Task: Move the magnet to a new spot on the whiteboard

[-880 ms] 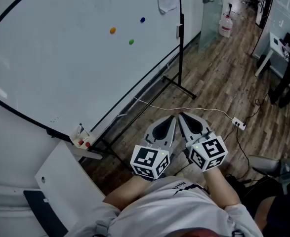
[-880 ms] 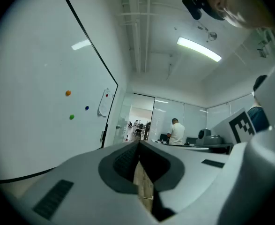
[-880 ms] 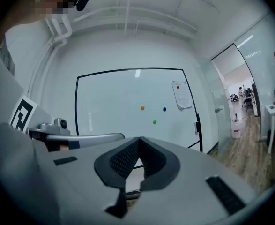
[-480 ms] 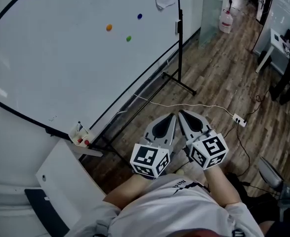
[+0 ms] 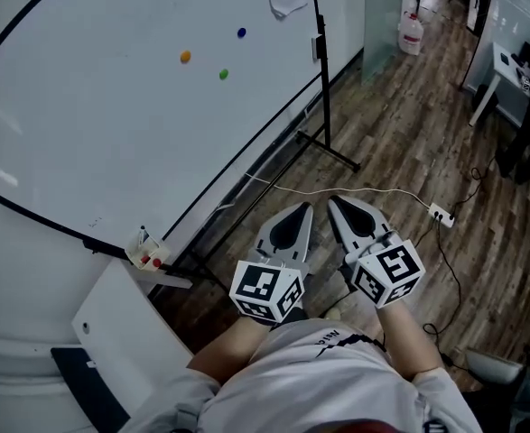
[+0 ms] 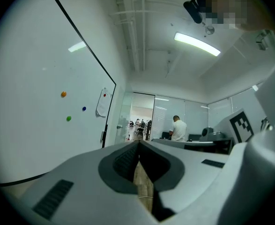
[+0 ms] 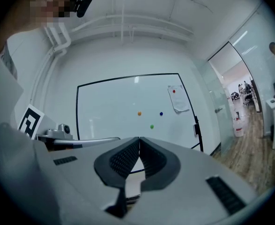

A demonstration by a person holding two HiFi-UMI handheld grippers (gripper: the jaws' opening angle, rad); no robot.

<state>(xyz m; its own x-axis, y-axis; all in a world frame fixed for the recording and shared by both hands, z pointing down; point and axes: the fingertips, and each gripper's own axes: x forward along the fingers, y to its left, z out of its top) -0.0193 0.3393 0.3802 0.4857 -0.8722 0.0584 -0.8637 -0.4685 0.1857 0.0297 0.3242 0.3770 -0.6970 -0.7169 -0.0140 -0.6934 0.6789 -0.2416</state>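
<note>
Left gripper (image 5: 302,208) and right gripper (image 5: 333,202) are held side by side at the waist, jaws closed and empty, well short of the whiteboard (image 5: 84,124) and its three magnets (image 5: 223,74), seemingly poised before a reach.

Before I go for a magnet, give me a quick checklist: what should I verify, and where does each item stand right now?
1. Left gripper empty: ok, jaws together, nothing between them.
2. Right gripper empty: ok, jaws together, nothing held.
3. Jaws open for a grab: not ok, both are shut.
4. Magnets in sight: ok, the orange magnet, green magnet and blue magnet sit on the whiteboard.
5. Which magnet to move: cannot tell.
6. Grippers near the board: not ok, both are held low by the person's body, apart from it.
</note>
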